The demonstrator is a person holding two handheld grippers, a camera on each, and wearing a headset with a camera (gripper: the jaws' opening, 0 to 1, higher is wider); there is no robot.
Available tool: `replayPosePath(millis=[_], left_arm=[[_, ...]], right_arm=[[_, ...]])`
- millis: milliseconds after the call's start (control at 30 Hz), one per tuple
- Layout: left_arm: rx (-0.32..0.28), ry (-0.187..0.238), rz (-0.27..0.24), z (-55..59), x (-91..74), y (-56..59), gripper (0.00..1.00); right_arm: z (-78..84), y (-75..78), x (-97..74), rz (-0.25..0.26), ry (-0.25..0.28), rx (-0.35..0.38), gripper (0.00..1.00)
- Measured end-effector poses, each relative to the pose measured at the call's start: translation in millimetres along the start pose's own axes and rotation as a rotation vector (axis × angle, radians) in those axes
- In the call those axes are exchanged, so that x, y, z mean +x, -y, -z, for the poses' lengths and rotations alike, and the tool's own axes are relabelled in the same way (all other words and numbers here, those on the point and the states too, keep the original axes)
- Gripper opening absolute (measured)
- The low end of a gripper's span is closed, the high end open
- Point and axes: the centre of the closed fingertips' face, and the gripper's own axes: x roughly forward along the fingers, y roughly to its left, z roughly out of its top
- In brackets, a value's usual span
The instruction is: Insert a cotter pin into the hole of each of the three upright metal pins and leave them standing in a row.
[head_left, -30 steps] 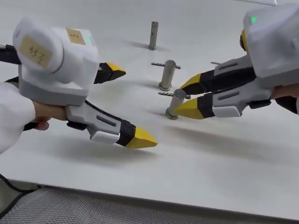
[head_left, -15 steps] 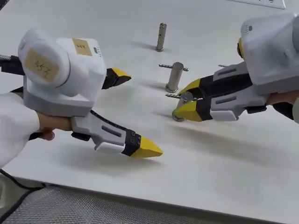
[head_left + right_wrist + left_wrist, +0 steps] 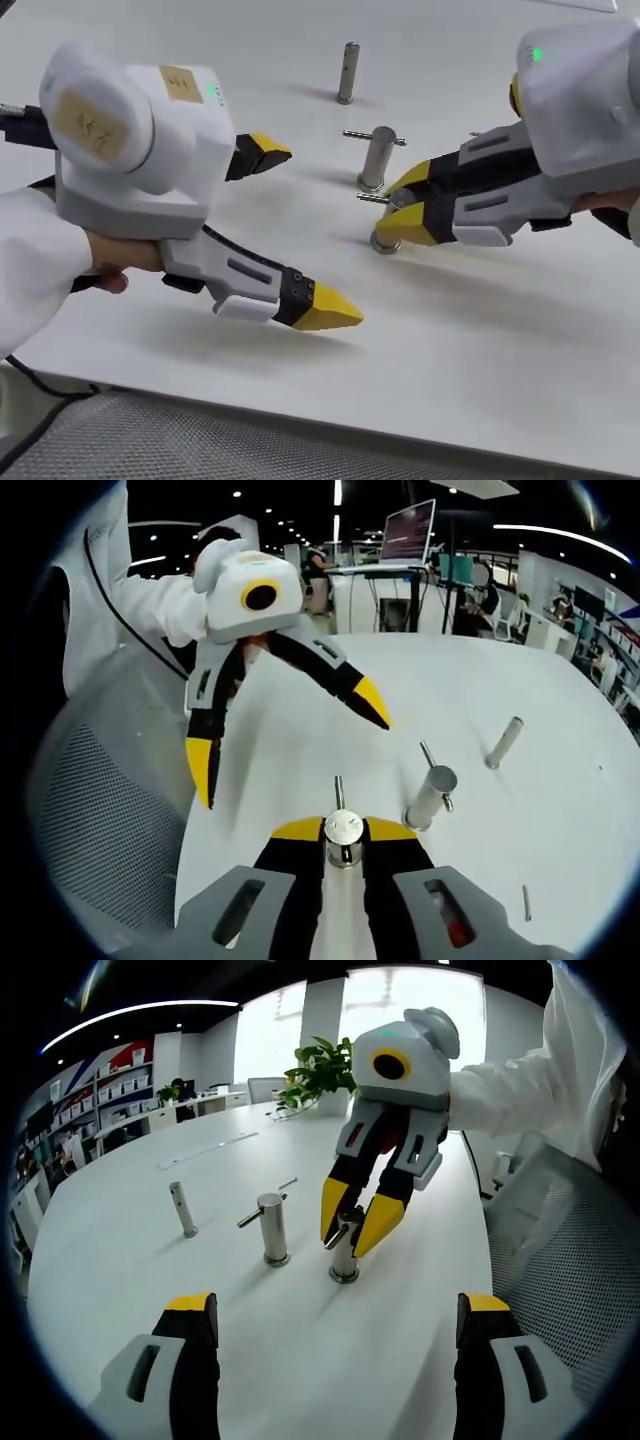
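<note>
Right tool (image 3: 395,208) is clenching the near metal pin (image 3: 385,238) close to its top, one yellow jaw on each side. I'm seeing the same in the right gripper view: the pin's round top is sitting squeezed between the two jaws. That pin is standing upright on the bench (image 3: 480,340) with a cotter pin (image 3: 372,198) poking out sideways through it, toward the left tool. Left tool (image 3: 320,235) is hanging released, jaws spread wide and gripping nothing, just above the bench to the left of the row and apart from every pin. I'm reading its tips as pointing toward the near pin.

Moving outward, the middle metal pin (image 3: 377,160) is standing upright just behind the near one, carrying its own cotter pin (image 3: 352,134) crosswise near the top. Further back, the far metal pin (image 3: 348,72) is standing upright, thinner-looking, well apart from both tools. All three are lining up in a row running away from me. In the right gripper view I'm also catching a loose cotter pin (image 3: 526,902) lying flat on the bench, off to the right of the row.
</note>
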Motion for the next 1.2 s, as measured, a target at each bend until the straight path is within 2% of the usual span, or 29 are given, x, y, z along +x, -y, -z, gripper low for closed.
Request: replayPosePath(millis=[233, 400, 500, 767, 967, 1200], left_arm=[[-0.007, 0.004, -0.003, -3.5, -1.1, 0.6, 0.99], [-0.011, 0.007, -0.009, -5.7, -2.3, -1.5, 0.99], [-0.015, 0.007, -0.013, -7.0, -3.1, -3.1, 0.99], [-0.026, -0.006, -0.016, -4.9, -5.7, -5.7, 0.99], [-0.035, -0.005, -0.026, -4.2, -8.3, -7.1, 0.99], [-0.040, -0.007, -0.034, -3.7, -10.8, -8.7, 0.99]], right_arm=[[3.6, 2.3, -3.2, 0.011, -0.011, -0.022, 0.08], [4.5, 12.1, -12.8, 0.028, 0.013, 0.023, 0.08], [6.5, 19.0, -18.6, 0.048, 0.009, 0.018, 0.08], [21.8, 42.0, -40.8, 0.083, 0.009, 0.026, 0.08], [30.9, 59.0, -49.6, 0.100, 0.014, 0.047, 0.08], [32.8, 62.9, -51.1, 0.093, 0.025, 0.053, 0.08]])
